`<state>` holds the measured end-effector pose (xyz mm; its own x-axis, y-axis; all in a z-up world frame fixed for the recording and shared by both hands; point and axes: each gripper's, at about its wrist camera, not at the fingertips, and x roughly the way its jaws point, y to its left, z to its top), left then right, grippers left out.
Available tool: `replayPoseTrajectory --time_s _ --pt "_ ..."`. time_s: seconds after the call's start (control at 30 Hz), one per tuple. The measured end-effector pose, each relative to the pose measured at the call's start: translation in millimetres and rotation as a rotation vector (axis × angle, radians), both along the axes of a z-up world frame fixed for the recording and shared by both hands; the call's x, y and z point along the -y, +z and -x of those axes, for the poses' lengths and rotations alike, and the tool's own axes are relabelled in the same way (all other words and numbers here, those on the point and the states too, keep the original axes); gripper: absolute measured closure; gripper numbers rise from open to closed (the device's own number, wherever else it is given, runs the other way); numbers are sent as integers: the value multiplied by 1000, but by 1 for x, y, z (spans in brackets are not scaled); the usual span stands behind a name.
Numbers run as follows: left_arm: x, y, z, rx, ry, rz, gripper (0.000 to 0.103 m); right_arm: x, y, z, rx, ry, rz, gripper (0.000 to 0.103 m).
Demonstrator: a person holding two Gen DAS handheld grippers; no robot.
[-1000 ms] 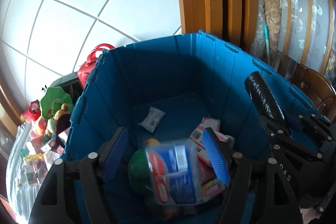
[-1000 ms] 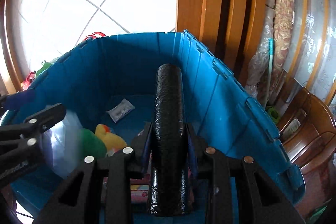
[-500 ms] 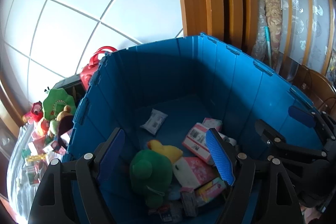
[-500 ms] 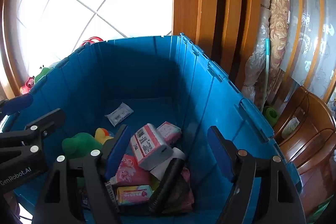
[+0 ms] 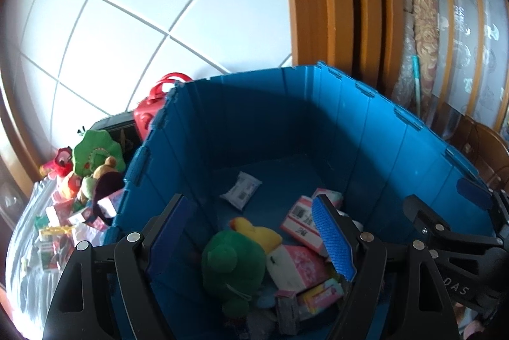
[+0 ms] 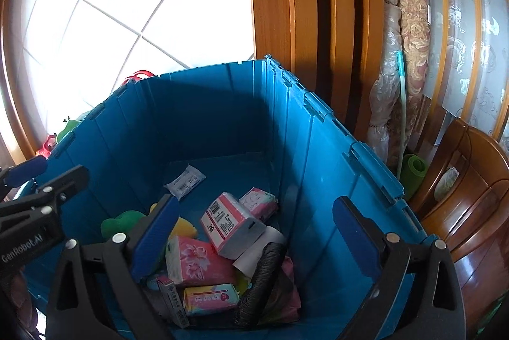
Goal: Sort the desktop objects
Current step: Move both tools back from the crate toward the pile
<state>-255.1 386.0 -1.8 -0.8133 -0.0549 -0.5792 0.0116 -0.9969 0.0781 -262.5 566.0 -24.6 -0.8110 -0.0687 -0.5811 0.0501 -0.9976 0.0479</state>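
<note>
Both grippers hover over a big blue crate point(image 5: 366, 130) point(image 6: 318, 149). My left gripper point(image 5: 254, 241) is open and holds nothing. My right gripper point(image 6: 254, 231) is open too. On the crate floor lie a green plush toy point(image 5: 233, 263) point(image 6: 122, 223), a yellow plush point(image 5: 254, 233), pink tissue packs point(image 6: 198, 260) point(image 5: 297, 266), a barcoded pack point(image 6: 229, 220) point(image 5: 300, 222), a black roll point(image 6: 262, 279) and a small white sachet point(image 6: 185, 180) point(image 5: 240, 189) farther back.
Left of the crate, a heap of plush toys and small boxes point(image 5: 79, 190) lies on a plastic-covered surface, with a red handled case point(image 5: 149, 114) behind. Wooden door frame point(image 6: 311, 5), rolled rugs point(image 6: 410, 37) and a wooden chair point(image 6: 470, 196) stand to the right.
A second ago my left gripper was releasing a clear jar and my right was shut on the black roll. Both have opened; the roll now lies in the crate.
</note>
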Motion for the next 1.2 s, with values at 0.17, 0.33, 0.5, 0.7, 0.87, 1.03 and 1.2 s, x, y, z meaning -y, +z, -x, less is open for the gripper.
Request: replayPoseTrajectory --time_s 0.17,0.33,0.5,0.7,0.87,1.03,1.2 --pt "21 6 -20 -30 50 2 22 6 2 -3 -2 15 9 0" --pt "62 19 -54 -82 127 -30 20 30 10 -15 -24 37 -9 0" --pt "123 24 -93 -124 224 -37 19 66 32 -43 -105 98 48 0" --pt "219 -2 -136 -83 368 -40 18 155 44 -80 -179 241 79 0" --pt "308 -31 -176 -32 470 -46 18 256 38 -108 -179 362 56 0" --pt "393 -60 -214 35 511 -20 18 349 12 -134 -119 414 32 0" --pt "465 -100 -232 140 569 -42 18 408 -29 -147 4 430 -15 0"
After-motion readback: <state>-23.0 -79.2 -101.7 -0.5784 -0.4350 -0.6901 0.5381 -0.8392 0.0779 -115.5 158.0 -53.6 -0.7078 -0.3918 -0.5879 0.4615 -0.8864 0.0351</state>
